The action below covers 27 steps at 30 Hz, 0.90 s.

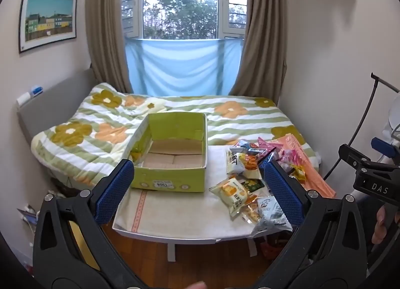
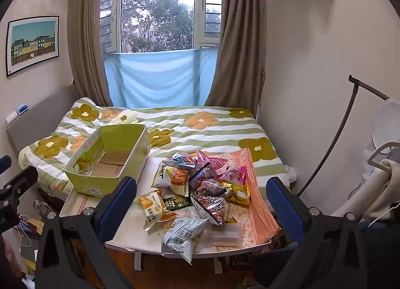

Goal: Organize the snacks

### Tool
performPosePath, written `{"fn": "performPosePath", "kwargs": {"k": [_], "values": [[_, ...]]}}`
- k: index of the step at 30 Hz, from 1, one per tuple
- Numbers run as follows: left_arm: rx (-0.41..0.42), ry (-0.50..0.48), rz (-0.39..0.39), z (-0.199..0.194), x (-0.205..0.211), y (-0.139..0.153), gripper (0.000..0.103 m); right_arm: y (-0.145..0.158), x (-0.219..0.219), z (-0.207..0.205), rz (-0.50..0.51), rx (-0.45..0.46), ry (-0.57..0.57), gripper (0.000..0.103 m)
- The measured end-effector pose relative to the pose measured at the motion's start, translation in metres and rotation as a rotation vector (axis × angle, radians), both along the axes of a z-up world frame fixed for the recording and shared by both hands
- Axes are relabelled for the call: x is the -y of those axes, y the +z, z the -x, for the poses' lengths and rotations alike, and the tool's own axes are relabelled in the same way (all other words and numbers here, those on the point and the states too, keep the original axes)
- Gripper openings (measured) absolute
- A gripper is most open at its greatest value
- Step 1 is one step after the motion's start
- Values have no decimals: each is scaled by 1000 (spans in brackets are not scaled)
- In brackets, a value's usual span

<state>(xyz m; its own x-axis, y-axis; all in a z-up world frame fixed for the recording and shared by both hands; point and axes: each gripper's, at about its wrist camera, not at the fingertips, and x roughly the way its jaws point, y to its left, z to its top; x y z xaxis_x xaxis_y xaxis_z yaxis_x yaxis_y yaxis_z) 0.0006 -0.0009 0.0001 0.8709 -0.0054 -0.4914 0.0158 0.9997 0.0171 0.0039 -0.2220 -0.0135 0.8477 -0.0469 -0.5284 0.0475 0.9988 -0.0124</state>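
**Both grippers held above a counter with an empty box and a heap of snacks**

Left-wrist and right-wrist views of a small white counter [image 1: 155, 214] standing against the foot of a bed [image 1: 82, 139] with a green-striped, flowered quilt. On the counter's left part sits an open green cardboard box [image 1: 170, 179]; only its brown base flaps show inside. To the right of the box, apart from it, lies a loose pile of snack packets [image 2: 200, 189], partly overlapping a pink cloth [image 2: 252, 204] spread along the counter's right side. Nearest the front edge are a yellow-and-white packet [image 2: 152, 207] and a pale blue-grey packet [image 2: 182, 236], the latter overhanging the edge.

The left gripper [image 1: 200, 189] is in the air short of the counter, its blue-padded fingers [image 1: 115, 189] spread wide with nothing between them; box and pile fall within the gap. The right gripper [image 2: 202, 204] is likewise held above the near edge, facing the pile, its fingers [image 2: 120, 204] wide apart and touching no packet. A window [image 2: 157, 14], brown curtains and a blue cloth fill the far wall; a framed picture [image 2: 32, 44] hangs at left.
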Motion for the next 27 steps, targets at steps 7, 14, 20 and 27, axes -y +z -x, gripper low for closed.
{"fn": "performPosePath", "kwargs": {"k": [7, 14, 20, 27], "values": [[10, 10, 25, 1, -4, 2, 103, -1, -2, 1, 0, 4, -4, 103], [10, -4, 26, -4, -5, -2, 103, -1, 0, -5, -3, -3, -6, 103], [6, -2, 8, -7, -5, -3, 103, -1, -3, -7, -8, -5, -14, 103], [3, -7, 4, -7, -7, -2, 103, -2, -7, -8, 0, -10, -14, 103]]}}
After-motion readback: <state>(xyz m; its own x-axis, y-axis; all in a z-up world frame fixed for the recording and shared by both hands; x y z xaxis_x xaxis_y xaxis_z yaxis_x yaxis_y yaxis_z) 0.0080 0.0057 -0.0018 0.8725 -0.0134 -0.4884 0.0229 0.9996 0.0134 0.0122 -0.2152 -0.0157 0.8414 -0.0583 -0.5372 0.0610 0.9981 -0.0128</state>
